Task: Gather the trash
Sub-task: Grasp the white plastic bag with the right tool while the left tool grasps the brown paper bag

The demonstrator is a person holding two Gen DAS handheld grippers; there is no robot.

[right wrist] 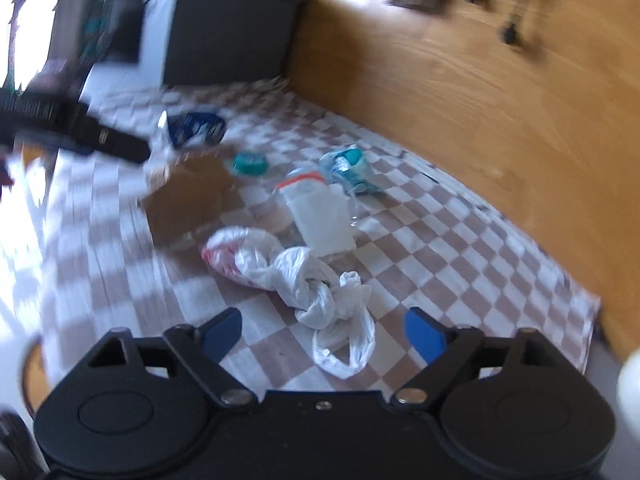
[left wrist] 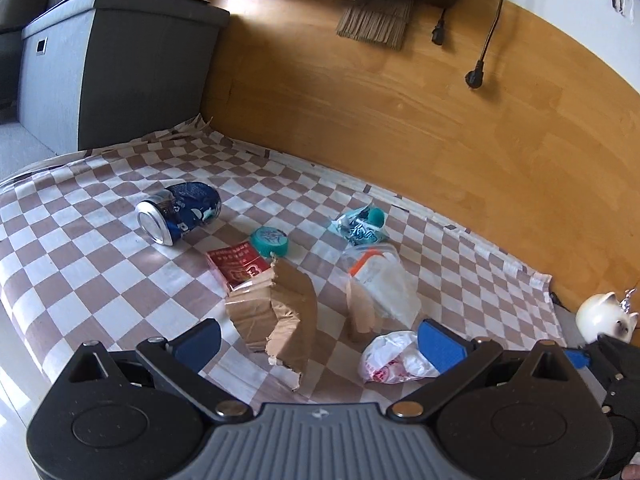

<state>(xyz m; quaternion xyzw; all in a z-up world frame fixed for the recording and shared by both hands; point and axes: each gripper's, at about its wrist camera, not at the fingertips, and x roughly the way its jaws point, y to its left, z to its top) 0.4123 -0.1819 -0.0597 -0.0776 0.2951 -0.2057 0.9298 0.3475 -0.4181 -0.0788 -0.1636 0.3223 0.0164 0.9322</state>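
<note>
Trash lies on a brown-and-white checked cloth (left wrist: 80,264): a crushed blue can (left wrist: 178,212), a teal lid (left wrist: 270,240), a red packet (left wrist: 236,266), torn cardboard (left wrist: 276,312), a clear plastic container (left wrist: 380,280), a teal wrapper (left wrist: 360,228) and a crumpled white plastic bag (left wrist: 392,360). My left gripper (left wrist: 320,346) is open just above the cardboard, which sits between its blue pads without touching them. My right gripper (right wrist: 324,334) is open low over the white bag (right wrist: 288,272), whose loop handle lies between its fingers. The right wrist view is blurred.
The cloth (right wrist: 440,248) lies on a wooden floor (left wrist: 440,120). A grey storage box (left wrist: 112,68) stands at the cloth's far left corner. Two black plugs (left wrist: 474,78) on cords lie on the floor behind. A white cat figurine (left wrist: 604,316) sits off the right edge.
</note>
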